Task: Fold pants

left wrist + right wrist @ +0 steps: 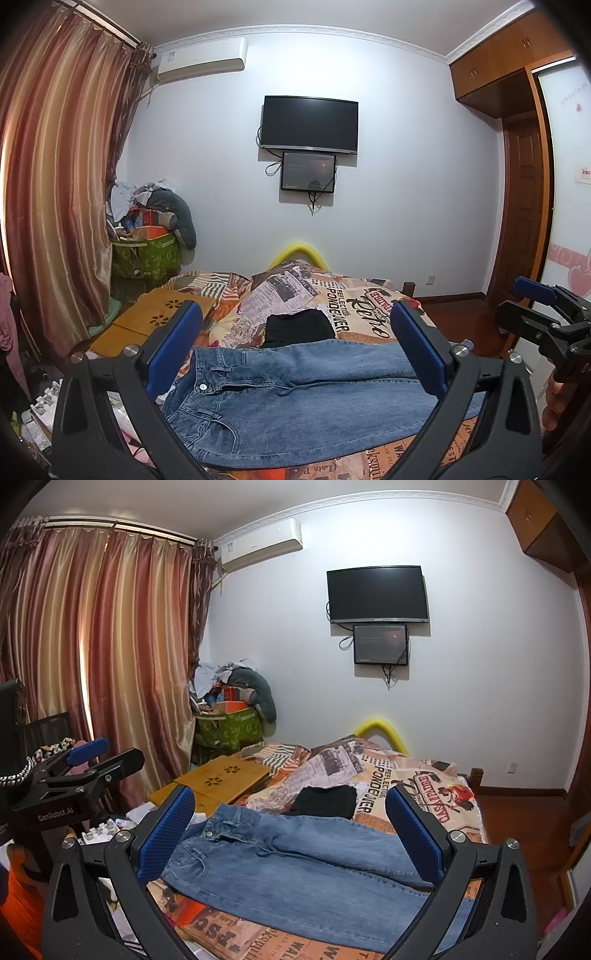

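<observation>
Left wrist view: left gripper (295,350) held above the near edge of the bed, jaws wide apart, nothing between them. Jeans (295,391) spread flat across the patterned bedspread (362,314), waistband and button toward the left, legs running off right. Small black folded garment (299,326) lying just beyond the jeans. Right gripper (546,314) visible at the frame's right edge, raised clear of the cloth.

Right wrist view: right gripper (290,834) likewise spread open and empty, hovering over the jeans (295,864). Legs appear overlapped, one atop the other; far hems out of frame. Wooden lap tray (218,779) beside the waistband end.

Fold not yet begun, by the look of it. Risks: pinching only the upper denim layer, so lower leg drags and fold skews; uneven lift between the two ends twisting the legs; waistband end sliding off the bed's left edge; snagging bedspread together with denim.
</observation>
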`<state>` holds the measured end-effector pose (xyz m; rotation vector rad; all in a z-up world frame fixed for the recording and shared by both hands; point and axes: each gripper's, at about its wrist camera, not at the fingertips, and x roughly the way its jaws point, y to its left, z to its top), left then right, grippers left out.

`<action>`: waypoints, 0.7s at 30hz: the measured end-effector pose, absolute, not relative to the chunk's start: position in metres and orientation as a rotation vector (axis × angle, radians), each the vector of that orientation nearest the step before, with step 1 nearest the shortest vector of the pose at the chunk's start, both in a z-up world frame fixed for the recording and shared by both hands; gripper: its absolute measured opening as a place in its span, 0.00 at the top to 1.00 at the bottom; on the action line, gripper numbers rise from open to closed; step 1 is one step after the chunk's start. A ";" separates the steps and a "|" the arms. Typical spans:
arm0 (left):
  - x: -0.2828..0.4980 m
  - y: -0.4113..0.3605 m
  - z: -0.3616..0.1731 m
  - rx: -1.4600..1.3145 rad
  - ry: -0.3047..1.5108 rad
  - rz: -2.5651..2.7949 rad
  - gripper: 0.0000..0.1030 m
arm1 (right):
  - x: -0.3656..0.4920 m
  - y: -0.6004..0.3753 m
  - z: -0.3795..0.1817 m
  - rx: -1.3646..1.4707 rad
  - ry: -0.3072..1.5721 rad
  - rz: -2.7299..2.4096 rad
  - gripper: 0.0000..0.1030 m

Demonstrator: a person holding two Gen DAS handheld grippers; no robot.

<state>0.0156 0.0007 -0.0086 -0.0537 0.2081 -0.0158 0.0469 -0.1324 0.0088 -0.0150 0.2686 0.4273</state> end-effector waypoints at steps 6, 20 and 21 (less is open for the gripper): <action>0.014 -0.001 -0.006 -0.053 0.202 -0.016 0.00 | 0.047 -0.133 0.009 -0.015 0.269 0.426 0.00; 0.011 0.002 -0.007 -0.034 0.191 -0.020 0.00 | 0.045 -0.134 0.011 -0.014 0.266 0.425 0.00; 0.010 0.001 -0.008 -0.034 0.191 -0.019 0.00 | 0.045 -0.134 0.011 -0.014 0.265 0.424 0.00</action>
